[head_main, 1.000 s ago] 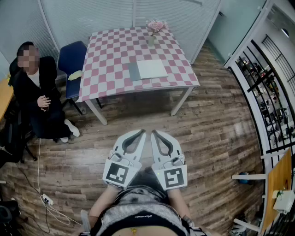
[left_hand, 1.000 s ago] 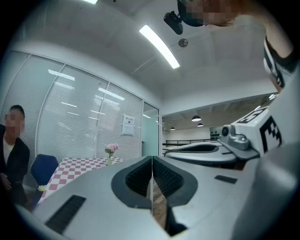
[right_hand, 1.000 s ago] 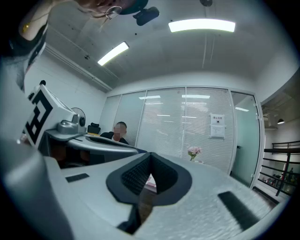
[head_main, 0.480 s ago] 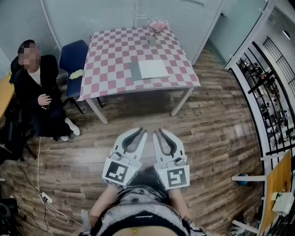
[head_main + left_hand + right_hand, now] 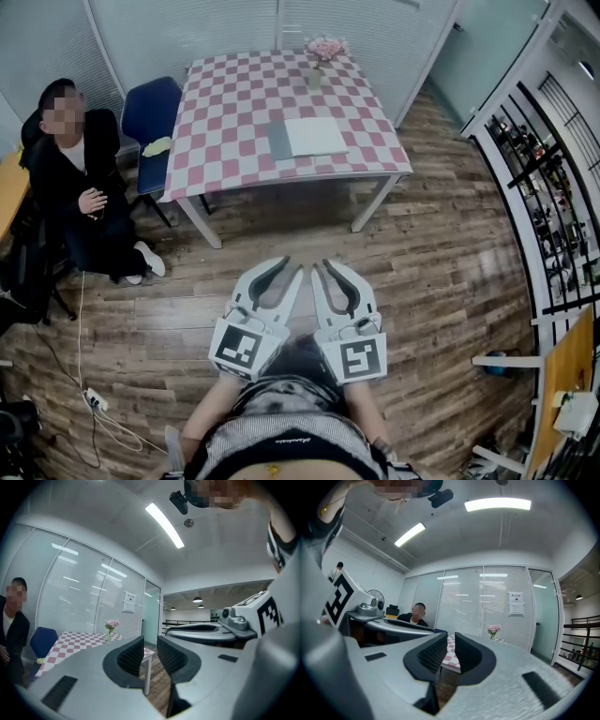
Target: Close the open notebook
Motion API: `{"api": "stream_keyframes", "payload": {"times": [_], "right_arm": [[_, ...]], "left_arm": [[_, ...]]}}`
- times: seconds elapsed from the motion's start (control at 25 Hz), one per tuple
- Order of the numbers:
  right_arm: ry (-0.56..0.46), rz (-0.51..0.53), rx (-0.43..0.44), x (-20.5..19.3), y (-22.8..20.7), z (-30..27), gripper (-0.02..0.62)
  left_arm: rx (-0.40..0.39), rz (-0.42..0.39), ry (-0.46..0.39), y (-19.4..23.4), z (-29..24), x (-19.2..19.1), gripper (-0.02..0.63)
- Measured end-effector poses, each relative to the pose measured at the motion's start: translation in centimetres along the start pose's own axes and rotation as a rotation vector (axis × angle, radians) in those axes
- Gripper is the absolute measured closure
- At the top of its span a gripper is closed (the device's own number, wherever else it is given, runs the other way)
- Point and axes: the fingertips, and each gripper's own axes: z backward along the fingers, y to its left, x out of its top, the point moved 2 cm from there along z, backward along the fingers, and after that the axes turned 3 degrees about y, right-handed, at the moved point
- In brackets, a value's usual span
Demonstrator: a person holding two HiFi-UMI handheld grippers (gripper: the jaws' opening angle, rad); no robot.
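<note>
The open notebook (image 5: 314, 137) lies flat near the front edge of the pink-checked table (image 5: 225, 112), white page up with a grey cover at its left. Both grippers hang side by side in front of my body, pointing level toward the table and well short of it, over the wooden floor. My left gripper (image 5: 290, 266) (image 5: 150, 641) is opening, with a narrow gap and nothing between its pads. A thin slit also shows between the pads of my right gripper (image 5: 322, 266) (image 5: 451, 639), and it holds nothing.
A vase of pink flowers (image 5: 319, 56) stands at the table's far edge. A blue chair (image 5: 150, 117) and a seated person (image 5: 80, 187) are left of the table. A cable with a power strip (image 5: 94, 403) lies on the floor at left. Black railings (image 5: 534, 178) line the right.
The left gripper's jaws have parted slightly. Both grippers hang in about the same place, and the notebook has not moved.
</note>
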Motion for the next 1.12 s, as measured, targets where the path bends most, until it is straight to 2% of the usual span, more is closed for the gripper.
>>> {"api": "stream_keyframes", "payload": {"times": [0.28,0.64,0.8,1.0,1.12], "right_arm": [[0.004,-0.016,0.005,-0.3,0.0,-0.6,0.543],[0.012,-0.028,0.024,-0.8,-1.1,-2.3,0.543],[0.002,-0.046,0.035,-1.2,-2.2,-4.0,0.543],[-0.002,-0.048,0.045,-1.2,-4.2,-6.6,0.543],[-0.008,-0.045,0.048,-0.8,-5.4,-8.6,0.543]], "left_arm": [[0.005,-0.015,-0.007,0.6,-0.6,-0.4,0.543],[0.021,0.007,0.007,1.6,-2.1,-0.3,0.543],[0.035,-0.014,-0.020,2.8,-3.8,-0.8,0.543],[0.036,0.022,0.021,4.3,-6.2,-0.1,0.543],[0.040,0.010,0.011,5.8,-8.0,0.1,0.543]]}}
